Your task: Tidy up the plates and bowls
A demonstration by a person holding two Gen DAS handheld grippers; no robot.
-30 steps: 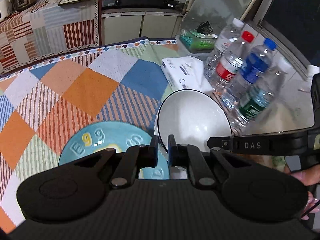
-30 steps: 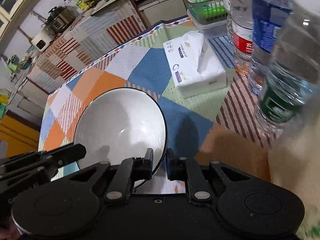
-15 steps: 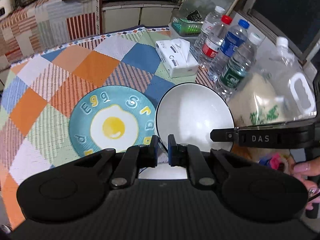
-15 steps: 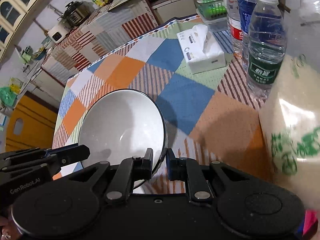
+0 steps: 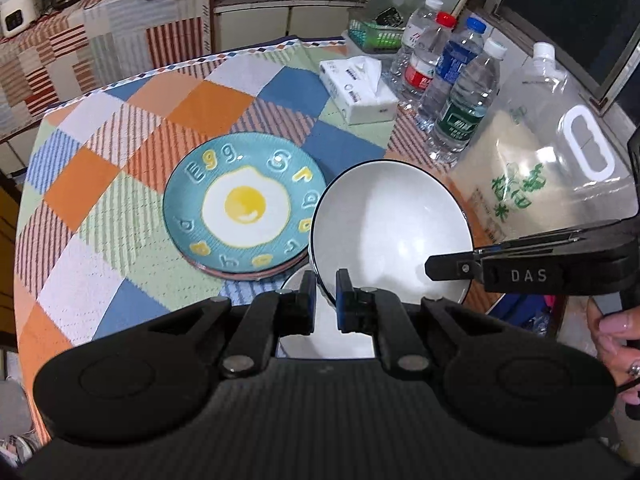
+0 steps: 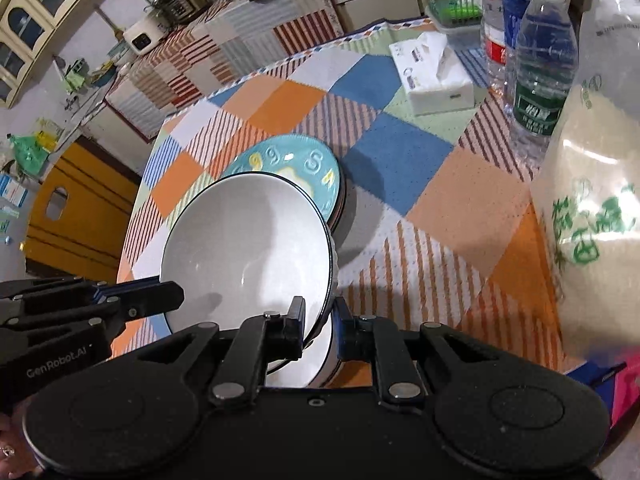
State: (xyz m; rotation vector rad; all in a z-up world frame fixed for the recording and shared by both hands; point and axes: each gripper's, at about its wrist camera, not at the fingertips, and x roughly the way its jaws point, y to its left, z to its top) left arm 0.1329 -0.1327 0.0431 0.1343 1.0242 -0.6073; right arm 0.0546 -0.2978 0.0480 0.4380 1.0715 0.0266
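A white bowl with a black rim [image 5: 388,224] [image 6: 248,248] hangs tilted above the near side of the table, held from both sides. My left gripper [image 5: 323,280] is shut on its near left rim. On the opposite rim my right gripper [image 6: 320,312] is shut too; it reaches in from the right in the left wrist view [image 5: 430,268]. Directly under the held bowl a second white bowl [image 5: 294,284] [image 6: 308,368] shows, mostly hidden. Left of them a blue egg plate [image 5: 244,204] [image 6: 316,168] tops a short stack of plates.
A tissue box [image 5: 360,92], several water bottles [image 5: 460,112], a green basket [image 5: 376,34] and a big clear jug of rice [image 5: 560,140] line the right side. The checked tablecloth [image 5: 120,184] ends at the rounded left edge. A person's hand [image 5: 616,328] grips the right tool.
Both grippers have drawn back toward the table's near edge and slightly up, carrying the bowl. The egg plate has come fully into view, and the second bowl now shows underneath.
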